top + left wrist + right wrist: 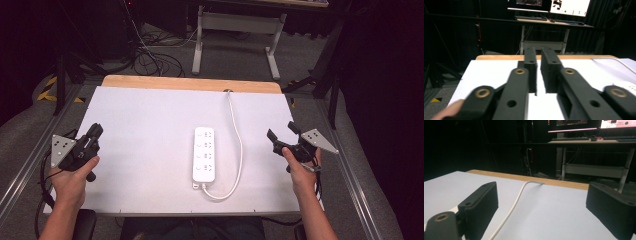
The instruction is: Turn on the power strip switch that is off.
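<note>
A white power strip [204, 154] is lying near the middle of the white worktop [140, 125], its long side running from the near edge toward the far edge. Its white cord [239, 145] is leaving the strip's near end, looping round on the right side and running up to a hole at the far edge, where a bare wooden strip [190, 83] of the worktop is showing.

The left gripper [95, 132] is being held in the person's left hand [75, 172] over the worktop's left edge, well apart from the power strip, with its grey three-cornered plate [62, 148] hanging out past the edge. In the left gripper view its jaws are standing nearly together, with only a thin slit between them and nothing caught in it.

The right gripper [282, 131] is being held in the right hand [300, 165] at the worktop's right edge, also well apart from the strip. In the right gripper view its jaws are standing wide apart and holding nothing, and the cord [511, 210] is running across the worktop between them, farther off.

Beyond the far edge, a desk [554, 23] with lit monitors [570, 6] and a keyboard [530, 18] is standing in a dark room.
</note>
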